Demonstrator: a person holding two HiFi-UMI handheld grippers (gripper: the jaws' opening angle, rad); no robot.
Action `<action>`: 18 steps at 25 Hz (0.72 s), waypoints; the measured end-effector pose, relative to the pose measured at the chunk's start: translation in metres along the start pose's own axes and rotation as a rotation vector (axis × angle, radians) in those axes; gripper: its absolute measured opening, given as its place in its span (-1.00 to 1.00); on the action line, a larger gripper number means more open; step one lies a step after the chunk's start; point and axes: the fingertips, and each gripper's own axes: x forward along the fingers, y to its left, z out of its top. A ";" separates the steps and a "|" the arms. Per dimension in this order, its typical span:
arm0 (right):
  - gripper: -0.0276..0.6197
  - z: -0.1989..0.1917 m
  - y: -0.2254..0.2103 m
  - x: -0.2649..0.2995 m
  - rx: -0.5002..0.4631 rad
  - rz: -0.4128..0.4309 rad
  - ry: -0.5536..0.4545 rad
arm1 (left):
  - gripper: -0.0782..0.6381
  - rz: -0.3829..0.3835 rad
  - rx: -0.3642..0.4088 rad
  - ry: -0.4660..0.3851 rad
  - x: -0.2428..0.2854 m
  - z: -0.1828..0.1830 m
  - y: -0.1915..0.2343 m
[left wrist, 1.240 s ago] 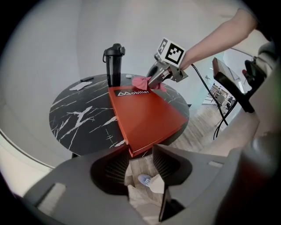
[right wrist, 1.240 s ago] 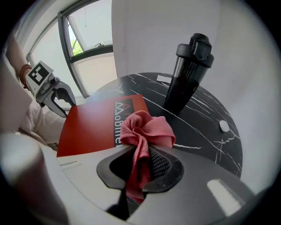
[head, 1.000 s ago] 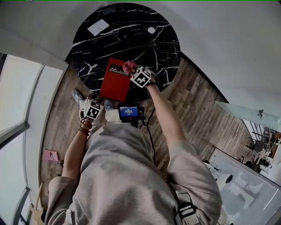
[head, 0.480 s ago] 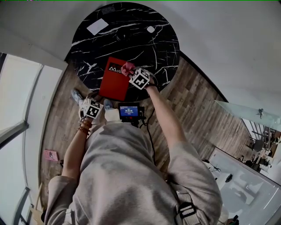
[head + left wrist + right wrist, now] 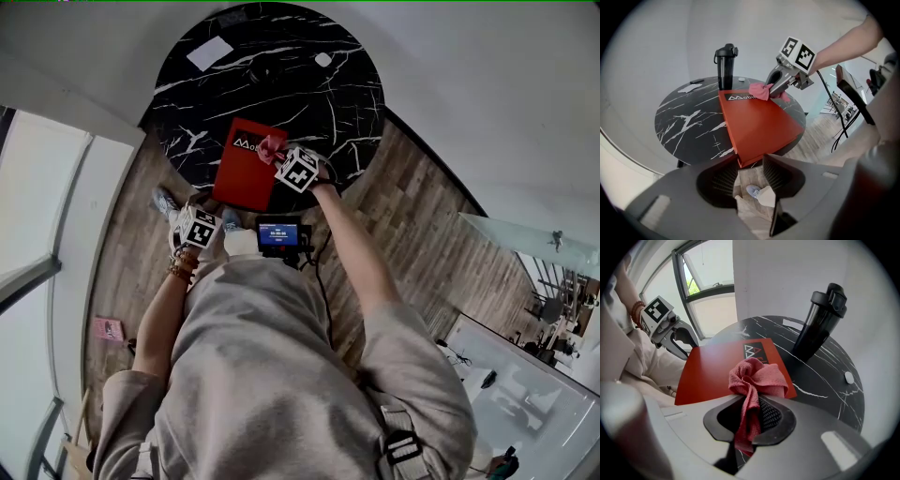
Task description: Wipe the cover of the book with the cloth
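A red book [image 5: 242, 173] lies at the near edge of the round black marble table [image 5: 309, 103], one corner over the rim. My right gripper [image 5: 279, 156] is shut on a bunched pink cloth [image 5: 271, 147], which rests on the book's cover beside the white logo. In the right gripper view the cloth [image 5: 757, 376] runs down between the jaws onto the book [image 5: 717, 369]. My left gripper [image 5: 205, 217] hangs open just off the book's near corner [image 5: 740, 159], with only floor and a shoe showing between its fingers.
A tall black bottle [image 5: 725, 65] stands on the table behind the book. A white paper [image 5: 210, 53] and a small white item [image 5: 323, 60] lie at the far side. A device with a blue screen [image 5: 279, 234] hangs at the person's chest. Wooden floor surrounds the table.
The right gripper has slid the cloth leftward over the cover, so it now hides more of the white logo. The left gripper has stayed about where it was.
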 end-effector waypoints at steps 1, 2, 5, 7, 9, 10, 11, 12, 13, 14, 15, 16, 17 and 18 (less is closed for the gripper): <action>-0.72 0.000 0.002 -0.001 -0.002 0.005 -0.001 | -0.31 0.002 -0.001 -0.001 0.001 0.000 0.000; -0.72 0.000 0.004 -0.002 -0.004 0.010 0.000 | -0.31 0.003 -0.004 0.000 0.001 0.000 0.000; -0.72 0.000 0.010 -0.001 -0.014 0.020 0.007 | -0.31 0.007 -0.011 -0.003 0.001 -0.001 0.001; -0.72 -0.001 0.013 -0.001 -0.022 0.023 0.013 | -0.31 0.009 -0.013 -0.012 0.002 0.000 0.001; -0.72 -0.003 0.014 0.001 -0.030 0.022 0.019 | -0.31 0.009 -0.017 -0.013 0.003 0.000 0.001; -0.72 -0.004 0.015 0.002 -0.032 0.024 0.021 | -0.31 0.009 -0.021 -0.008 0.003 -0.001 0.001; -0.72 -0.003 0.018 0.001 -0.033 0.031 0.023 | -0.31 0.008 -0.025 -0.002 0.003 -0.002 0.001; -0.72 -0.002 0.022 0.000 -0.035 0.042 0.024 | -0.31 0.009 -0.027 0.000 0.003 -0.003 0.001; -0.72 -0.001 0.025 -0.002 -0.038 0.050 0.024 | -0.31 0.009 -0.027 -0.004 0.003 -0.002 0.001; -0.72 -0.001 0.027 -0.002 -0.040 0.058 0.026 | -0.31 0.009 -0.026 -0.011 0.004 -0.002 0.001; -0.72 -0.001 0.028 -0.002 -0.037 0.066 0.027 | -0.31 0.010 -0.026 -0.013 0.005 -0.001 0.001; -0.72 -0.001 0.029 -0.002 -0.033 0.075 0.030 | -0.31 0.010 -0.028 -0.010 0.004 -0.002 0.001; -0.72 -0.001 0.031 -0.002 -0.031 0.085 0.033 | -0.31 0.011 -0.031 -0.006 0.004 -0.002 0.001; -0.73 0.000 0.032 -0.003 -0.032 0.095 0.036 | -0.31 0.011 -0.033 -0.005 0.004 -0.002 0.001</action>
